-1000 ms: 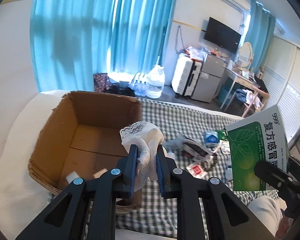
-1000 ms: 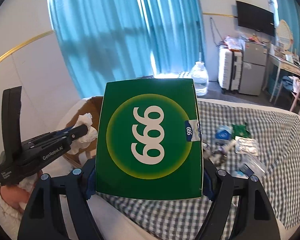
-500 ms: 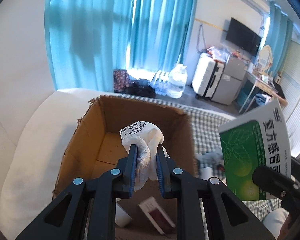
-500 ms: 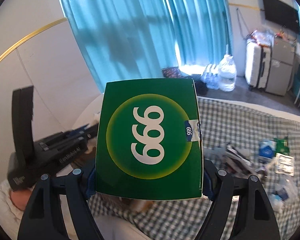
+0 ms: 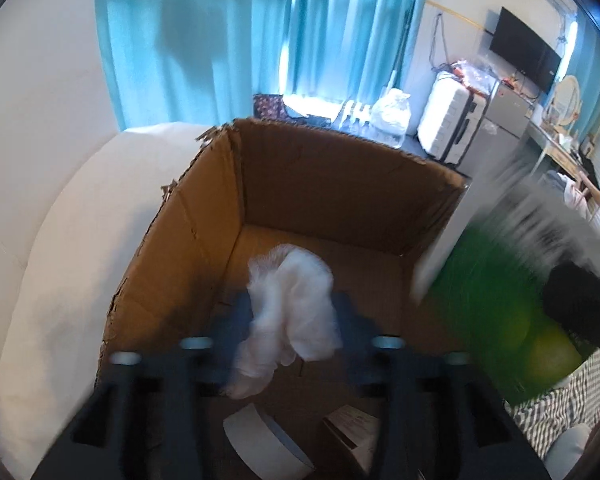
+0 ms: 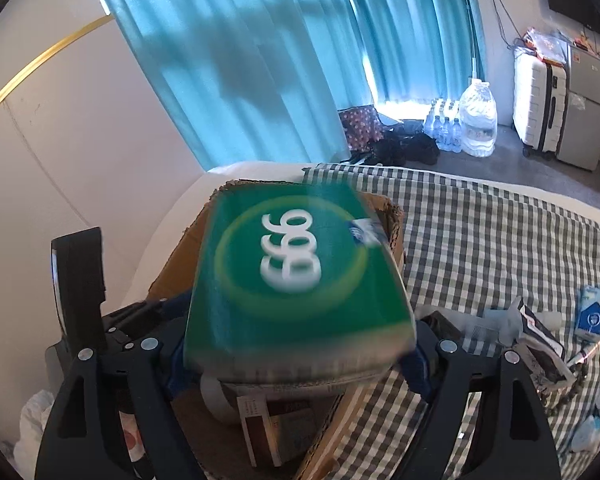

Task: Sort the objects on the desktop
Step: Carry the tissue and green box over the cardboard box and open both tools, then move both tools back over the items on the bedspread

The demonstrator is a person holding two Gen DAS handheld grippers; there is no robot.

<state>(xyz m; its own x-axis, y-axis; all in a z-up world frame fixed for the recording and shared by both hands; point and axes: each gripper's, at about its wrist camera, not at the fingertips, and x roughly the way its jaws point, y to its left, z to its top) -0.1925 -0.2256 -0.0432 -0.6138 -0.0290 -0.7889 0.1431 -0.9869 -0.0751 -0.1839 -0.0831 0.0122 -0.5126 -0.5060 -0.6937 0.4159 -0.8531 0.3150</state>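
Left gripper (image 5: 290,312) jaws opening, white cloth (image 5: 290,316) loose between them, over carton (image 5: 320,184) floor. Right gripper (image 6: 296,354) jaws opening too; green box (image 6: 296,280) tipping forward over carton rim, long axis away from camera. Label reads "999"
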